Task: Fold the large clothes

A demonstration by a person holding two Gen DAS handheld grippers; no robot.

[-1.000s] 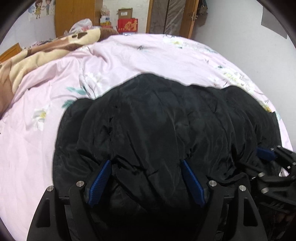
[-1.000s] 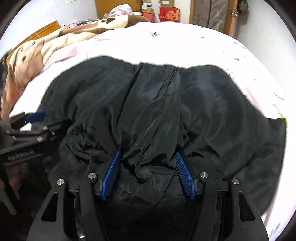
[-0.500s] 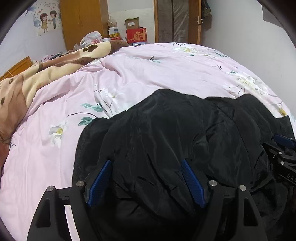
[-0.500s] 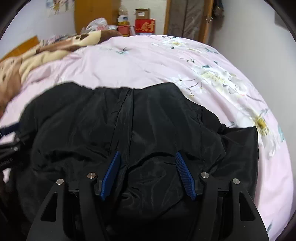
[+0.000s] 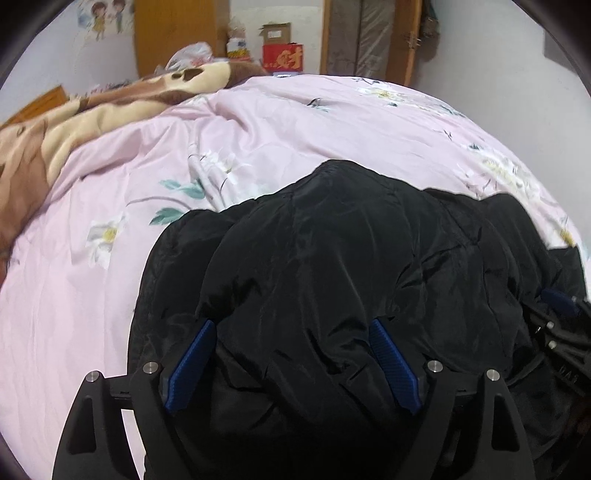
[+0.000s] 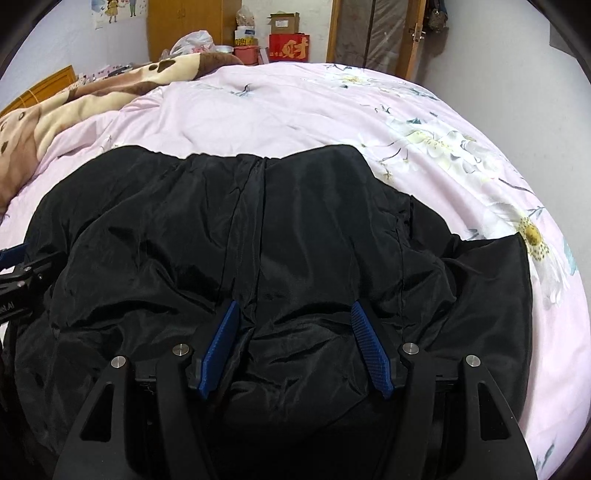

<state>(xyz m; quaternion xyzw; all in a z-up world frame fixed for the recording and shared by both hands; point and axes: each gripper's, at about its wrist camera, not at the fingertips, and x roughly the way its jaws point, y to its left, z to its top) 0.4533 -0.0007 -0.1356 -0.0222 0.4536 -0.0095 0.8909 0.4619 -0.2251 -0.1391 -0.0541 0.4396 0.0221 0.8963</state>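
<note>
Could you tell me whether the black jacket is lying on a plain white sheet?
No, the black jacket lies on a pink bedspread printed with flowers, as the right wrist view shows plainly.

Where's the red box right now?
In both wrist views the red box stands at top centre, beyond the far edge of the pink bedspread, between the wooden wardrobe and the door.
</note>
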